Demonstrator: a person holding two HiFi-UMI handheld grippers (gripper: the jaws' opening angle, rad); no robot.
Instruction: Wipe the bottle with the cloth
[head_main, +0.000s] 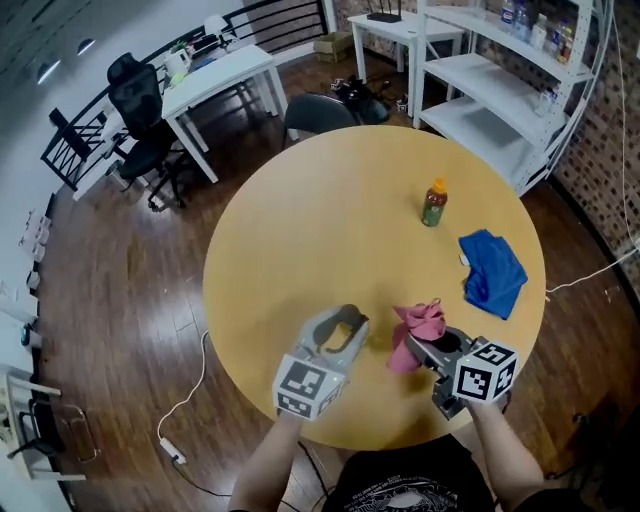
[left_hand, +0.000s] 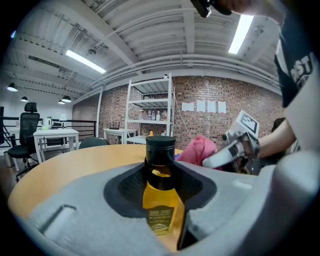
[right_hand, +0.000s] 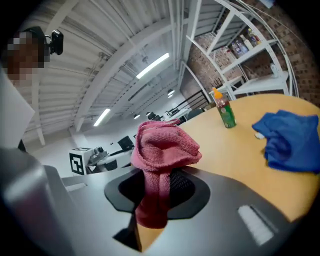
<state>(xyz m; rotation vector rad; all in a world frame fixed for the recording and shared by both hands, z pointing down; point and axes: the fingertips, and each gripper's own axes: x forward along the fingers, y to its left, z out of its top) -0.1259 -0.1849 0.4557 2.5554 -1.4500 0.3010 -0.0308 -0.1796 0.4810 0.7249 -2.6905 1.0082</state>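
Now left gripper (head_main: 341, 324) grips bottle (left_hand: 160, 192); right gripper (head_main: 424, 346) pinches pink cloth (right_hand: 161, 150).

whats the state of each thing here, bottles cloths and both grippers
left gripper: shut on yellow bottle
right gripper: shut on pink cloth
yellow bottle: upright, black cap on
pink cloth: bunched up
green bottle: upright on table, orange cap on
blue cloth: crumpled on table

We find open tabletop (head_main: 290, 240) ahead and left of the left gripper (head_main: 343, 322), which grips an amber bottle (left_hand: 160, 200). Beside it, the pink cloth (head_main: 418, 322) in the right gripper (head_main: 415, 342) crowds a narrow gap. Farther right a green bottle (head_main: 433, 203) and a blue cloth (head_main: 493, 272) lie, seemingly apart.
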